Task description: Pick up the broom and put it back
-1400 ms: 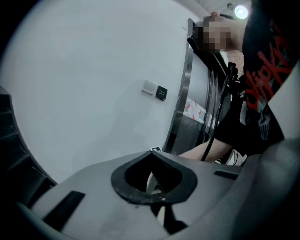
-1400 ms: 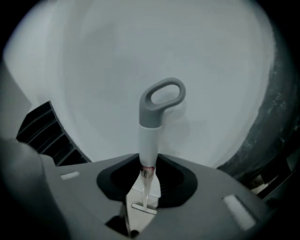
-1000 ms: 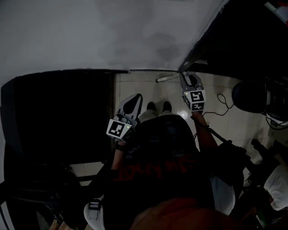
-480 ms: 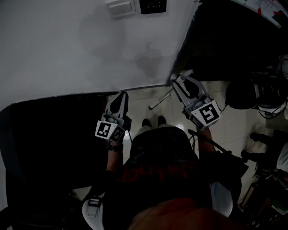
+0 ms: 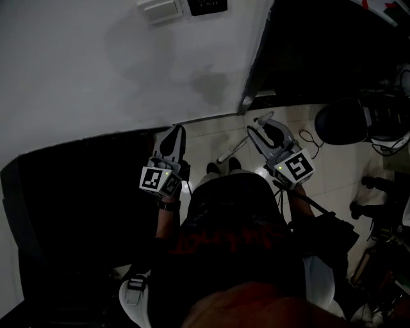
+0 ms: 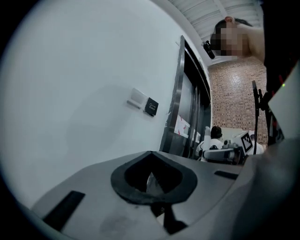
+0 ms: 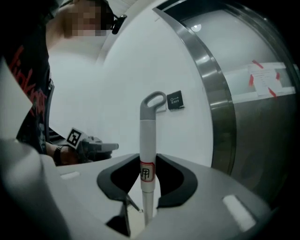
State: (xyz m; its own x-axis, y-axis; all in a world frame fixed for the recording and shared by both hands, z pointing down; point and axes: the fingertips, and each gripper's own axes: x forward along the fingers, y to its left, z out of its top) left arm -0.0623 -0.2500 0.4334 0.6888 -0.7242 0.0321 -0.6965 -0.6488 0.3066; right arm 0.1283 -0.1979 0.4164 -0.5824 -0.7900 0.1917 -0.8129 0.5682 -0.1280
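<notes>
The broom's white handle (image 7: 148, 136) with a grey loop at its top (image 7: 153, 100) stands upright between the dark pads of my right gripper (image 7: 148, 161), which is shut on it. In the head view the right gripper (image 5: 259, 125) is held up in front of the person's body near the wall corner. A thin pale stretch of the broom handle (image 5: 232, 151) slants down from it toward the floor. My left gripper (image 5: 173, 133) hangs to the left beside the wall. In the left gripper view its jaws (image 6: 152, 157) are shut with nothing between them.
A white wall (image 5: 96, 77) with a pale switch plate (image 5: 157, 9) and a dark plate (image 5: 206, 5) fills the front. A metal door frame (image 7: 211, 93) runs along its right. Dark furniture (image 5: 77, 192) sits at the left. A cable (image 5: 315, 142) and a dark round thing (image 5: 339, 122) are on the tiled floor.
My right gripper has risen with the broom handle in it, away from the base of the wall. The left gripper has also come up a little. More of the wall is in view.
</notes>
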